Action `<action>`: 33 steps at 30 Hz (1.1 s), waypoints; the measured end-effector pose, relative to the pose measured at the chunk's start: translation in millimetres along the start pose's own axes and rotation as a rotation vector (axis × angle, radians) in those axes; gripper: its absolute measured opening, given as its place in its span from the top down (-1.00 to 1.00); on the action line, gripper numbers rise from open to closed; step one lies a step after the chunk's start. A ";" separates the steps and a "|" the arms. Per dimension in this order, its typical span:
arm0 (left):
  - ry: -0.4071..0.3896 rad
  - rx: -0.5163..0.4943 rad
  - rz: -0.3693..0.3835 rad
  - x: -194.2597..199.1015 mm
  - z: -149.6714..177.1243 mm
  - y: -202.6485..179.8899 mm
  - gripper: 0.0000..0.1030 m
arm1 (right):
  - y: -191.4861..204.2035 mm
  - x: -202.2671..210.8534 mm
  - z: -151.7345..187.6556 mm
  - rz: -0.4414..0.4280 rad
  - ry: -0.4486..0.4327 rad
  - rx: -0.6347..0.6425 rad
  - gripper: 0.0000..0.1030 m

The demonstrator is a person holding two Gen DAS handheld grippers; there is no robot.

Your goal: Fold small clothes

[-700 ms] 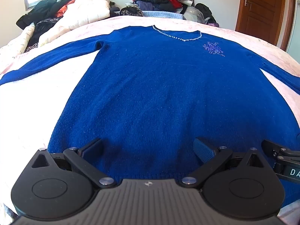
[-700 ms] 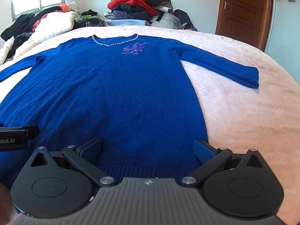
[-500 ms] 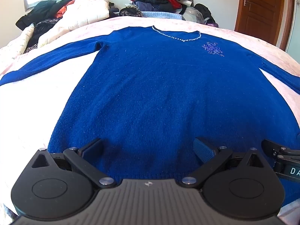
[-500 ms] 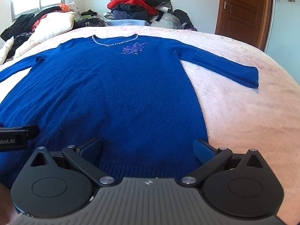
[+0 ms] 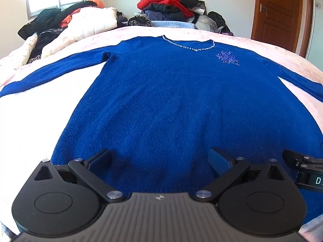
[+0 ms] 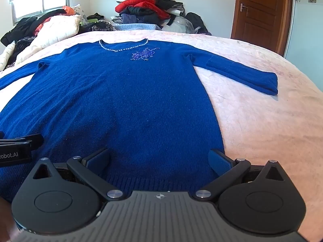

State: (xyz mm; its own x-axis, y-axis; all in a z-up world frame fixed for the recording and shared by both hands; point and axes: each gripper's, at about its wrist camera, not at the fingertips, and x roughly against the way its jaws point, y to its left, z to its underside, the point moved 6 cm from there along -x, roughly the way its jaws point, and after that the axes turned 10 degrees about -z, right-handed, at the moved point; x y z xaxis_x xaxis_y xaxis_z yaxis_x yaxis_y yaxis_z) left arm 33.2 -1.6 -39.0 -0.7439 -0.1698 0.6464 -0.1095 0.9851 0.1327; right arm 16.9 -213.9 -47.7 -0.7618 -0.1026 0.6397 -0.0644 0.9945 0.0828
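Observation:
A blue knit sweater lies flat and face up on the bed, sleeves spread out, beaded neckline at the far end; it also shows in the right wrist view. My left gripper is open and empty just above the hem, left of middle. My right gripper is open and empty above the hem near the sweater's right edge. Each gripper shows at the edge of the other's view: the right one and the left one.
The sweater rests on a pale pink bedspread. A heap of clothes sits at the far end, with jackets and a white quilt at the far left. A brown door is at the far right.
Both views have tilted up a little, so more of the window and wall shows. The sweater has not moved and both grippers stay open.

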 end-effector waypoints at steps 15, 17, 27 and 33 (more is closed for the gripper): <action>-0.001 0.000 0.000 -1.0 1.3 -1.1 -1.00 | -0.3 0.6 -0.1 0.000 -0.001 -0.002 -1.00; 0.000 0.000 -0.001 -0.7 1.2 -1.0 -1.00 | -0.1 0.6 0.1 0.000 -0.001 -0.001 -1.00; -0.001 0.000 0.000 -1.2 1.8 -1.0 -1.00 | -0.2 0.9 0.2 0.001 -0.002 -0.002 -1.00; -0.001 0.000 0.000 -1.2 2.0 -1.2 -1.00 | -0.3 0.9 0.4 0.001 -0.002 -0.002 -1.00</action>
State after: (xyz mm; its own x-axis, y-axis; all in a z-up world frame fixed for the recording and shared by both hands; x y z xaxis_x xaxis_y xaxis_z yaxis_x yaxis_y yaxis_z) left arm 32.9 -2.4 -41.5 -0.7444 -0.1702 0.6457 -0.1097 0.9850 0.1331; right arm 15.9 -214.3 -47.4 -0.7634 -0.1014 0.6380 -0.0622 0.9946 0.0836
